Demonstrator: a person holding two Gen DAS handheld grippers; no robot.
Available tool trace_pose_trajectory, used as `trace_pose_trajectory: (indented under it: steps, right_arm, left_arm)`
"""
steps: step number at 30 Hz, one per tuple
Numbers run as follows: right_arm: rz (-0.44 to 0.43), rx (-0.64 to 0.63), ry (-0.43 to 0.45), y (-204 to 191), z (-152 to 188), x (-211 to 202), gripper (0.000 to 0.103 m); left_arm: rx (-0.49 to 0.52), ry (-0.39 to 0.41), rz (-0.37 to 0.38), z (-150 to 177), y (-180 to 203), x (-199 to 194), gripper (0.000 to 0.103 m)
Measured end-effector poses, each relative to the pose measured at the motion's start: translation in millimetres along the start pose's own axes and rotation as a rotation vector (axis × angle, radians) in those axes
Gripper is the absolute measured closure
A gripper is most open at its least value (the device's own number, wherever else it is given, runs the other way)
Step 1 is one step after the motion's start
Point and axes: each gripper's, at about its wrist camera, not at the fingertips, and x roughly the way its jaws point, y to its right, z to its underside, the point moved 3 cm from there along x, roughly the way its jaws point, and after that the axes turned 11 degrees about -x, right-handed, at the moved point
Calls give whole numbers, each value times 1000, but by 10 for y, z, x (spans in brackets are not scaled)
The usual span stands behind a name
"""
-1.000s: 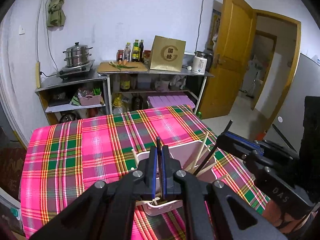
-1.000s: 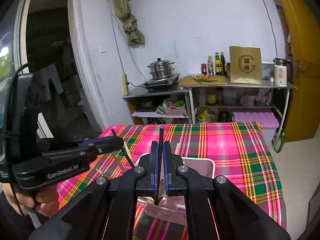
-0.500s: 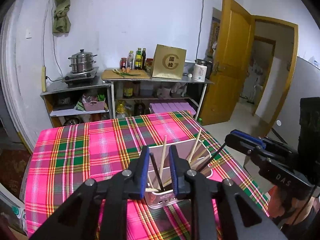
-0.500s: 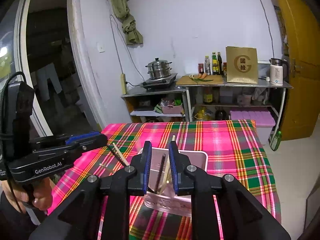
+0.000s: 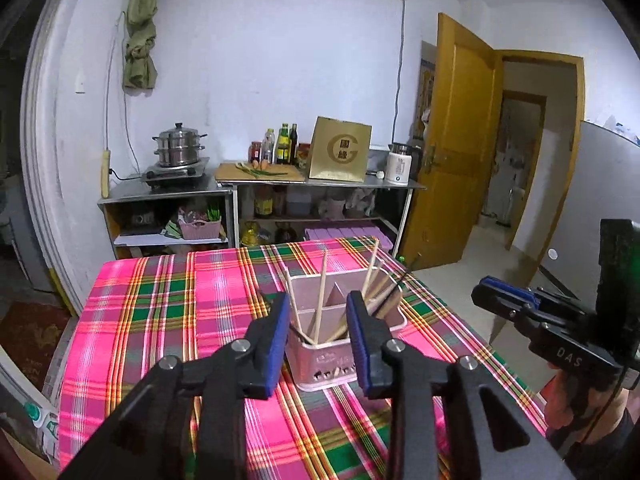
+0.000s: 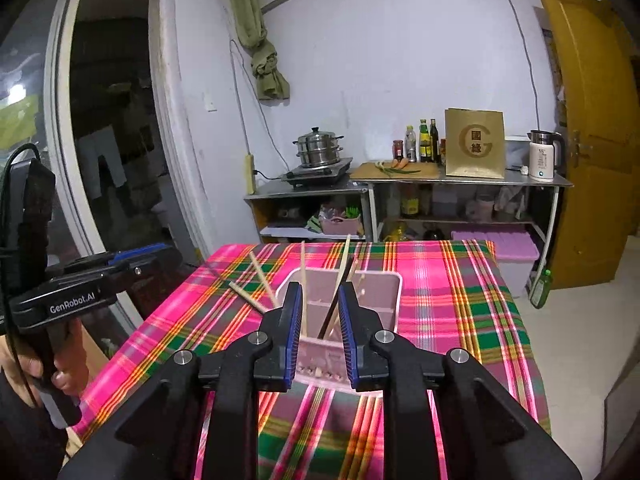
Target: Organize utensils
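A pink divided utensil holder (image 5: 340,354) stands on the plaid tablecloth with several wooden chopsticks (image 5: 320,292) and a dark one leaning in it. In the left wrist view my left gripper (image 5: 318,304) hangs short of the holder, its jaws opening with nothing pressed between the pads. My right gripper (image 5: 492,296) shows at the right edge. In the right wrist view my right gripper (image 6: 320,296) also faces the holder (image 6: 384,296), jaws opening and empty; the chopsticks (image 6: 303,280) stand beyond the pads. My left gripper (image 6: 160,254) is at the left.
The table (image 5: 152,320) wears a pink and green plaid cloth. Behind it stand metal shelves with a steamer pot (image 5: 180,148), bottles (image 5: 284,144), a gold box (image 5: 340,156) and a kettle (image 5: 398,166). A yellow door (image 5: 460,140) is open at the right. A hand (image 6: 36,364) holds the left gripper.
Both grippers went from shut to open and drew back from the holder. The chopsticks that were between their pads now stand in the holder.
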Motion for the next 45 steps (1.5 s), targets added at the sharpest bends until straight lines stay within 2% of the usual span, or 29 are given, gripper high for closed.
trace_pose_trajectory:
  steps: [8,20,33,45]
  right_arm:
    - [3,-4,-23,-229,507,-285,77]
    - [56,-31,-55,-561,1204,-648,77]
    - [86,-3,-71,-761,1702,-808,76]
    - [109,-23,-86,-789,1802,-808,76]
  left_arm:
    - [-26,-18,-16,645,-18,-175,70]
    - [-47,-1,-76,1411,-5,-470,70]
    - [-75,4,-95,1897,15,-643,70]
    - [-51,-12,-119,2100,109,-612,70]
